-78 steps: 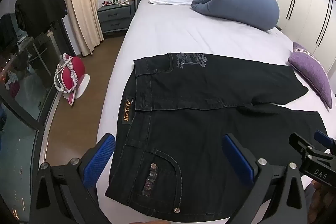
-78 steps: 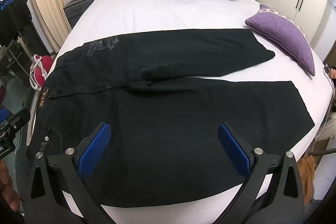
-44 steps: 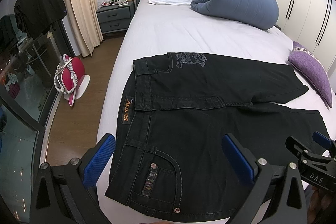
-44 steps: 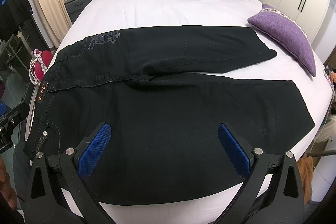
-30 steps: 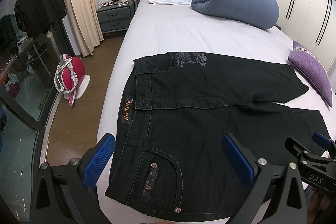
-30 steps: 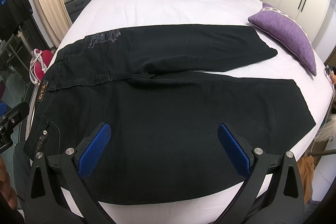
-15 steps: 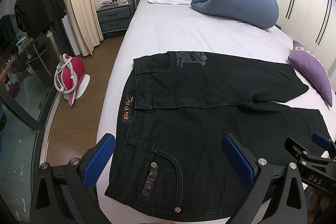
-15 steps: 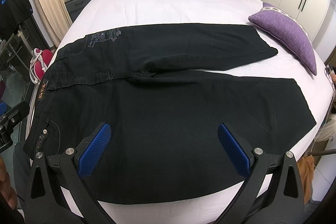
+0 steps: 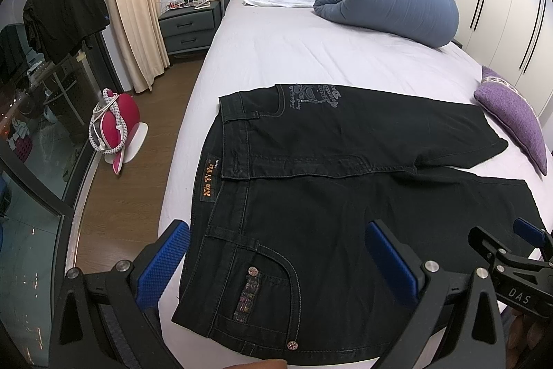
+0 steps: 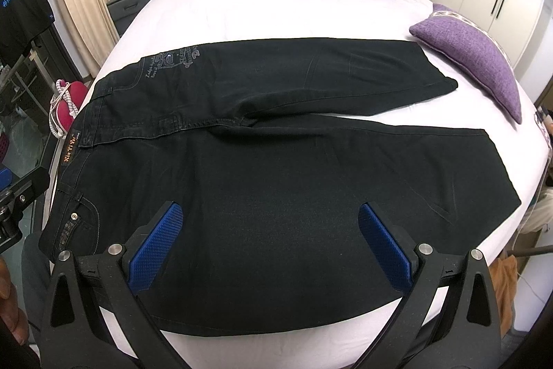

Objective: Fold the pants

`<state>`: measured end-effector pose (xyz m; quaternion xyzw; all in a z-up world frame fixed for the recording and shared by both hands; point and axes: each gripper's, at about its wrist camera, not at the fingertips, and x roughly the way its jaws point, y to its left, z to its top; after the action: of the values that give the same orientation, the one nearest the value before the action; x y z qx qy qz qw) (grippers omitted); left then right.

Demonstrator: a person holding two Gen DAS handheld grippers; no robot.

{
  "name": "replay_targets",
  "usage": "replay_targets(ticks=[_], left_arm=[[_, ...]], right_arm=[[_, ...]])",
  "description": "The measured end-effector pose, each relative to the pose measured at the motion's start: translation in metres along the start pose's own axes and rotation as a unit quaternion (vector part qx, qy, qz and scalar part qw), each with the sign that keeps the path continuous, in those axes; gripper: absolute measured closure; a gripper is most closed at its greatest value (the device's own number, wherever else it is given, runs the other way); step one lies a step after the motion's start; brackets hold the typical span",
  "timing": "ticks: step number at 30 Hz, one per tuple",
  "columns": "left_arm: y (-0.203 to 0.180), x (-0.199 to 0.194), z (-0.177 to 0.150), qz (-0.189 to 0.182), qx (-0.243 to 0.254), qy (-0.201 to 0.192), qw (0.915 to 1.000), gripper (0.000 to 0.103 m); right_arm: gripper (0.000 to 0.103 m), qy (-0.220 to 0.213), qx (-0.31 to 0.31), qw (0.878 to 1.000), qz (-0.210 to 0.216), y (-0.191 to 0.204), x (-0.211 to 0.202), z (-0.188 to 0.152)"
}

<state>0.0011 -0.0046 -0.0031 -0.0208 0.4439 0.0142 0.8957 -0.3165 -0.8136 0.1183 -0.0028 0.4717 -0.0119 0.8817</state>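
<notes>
Both grippers, my left gripper (image 9: 276,260) and right gripper (image 10: 271,242), gape wide and empty above the black pants (image 10: 276,168), spread flat across the frame's middle on the bed (image 10: 276,12). Denim looks heavy, limp; I'd pinch waistband and hem.

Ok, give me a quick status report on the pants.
Left gripper open, right gripper open, both empty above the fabric. Black pants flat on bed, unfolded, legs apart. Purple cushion lies beside the hems.

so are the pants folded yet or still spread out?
Spread. The pants lie flat on the bed, both legs apart in a V, no fold made; both grippers open above them.
</notes>
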Motion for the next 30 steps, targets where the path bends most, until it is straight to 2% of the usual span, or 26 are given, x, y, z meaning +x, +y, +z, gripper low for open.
replay_targets(ticks=[21, 28, 30], left_arm=[[0.003, 0.007, -0.005, 0.002, 0.001, 0.004, 1.0000, 0.000], [0.009, 0.023, 0.007, -0.027, -0.013, 0.021, 0.9993, 0.000], [0.010, 0.031, 0.016, -0.051, -0.013, 0.029, 0.9982, 0.000]], right_arm=[[0.000, 0.011, -0.001, 1.000, 0.003, 0.003, 0.010, 0.002], [0.000, 0.021, -0.008, 1.000, 0.006, 0.001, 0.023, 0.008], [0.000, 0.022, -0.013, 1.000, 0.012, 0.000, 0.028, 0.013]])
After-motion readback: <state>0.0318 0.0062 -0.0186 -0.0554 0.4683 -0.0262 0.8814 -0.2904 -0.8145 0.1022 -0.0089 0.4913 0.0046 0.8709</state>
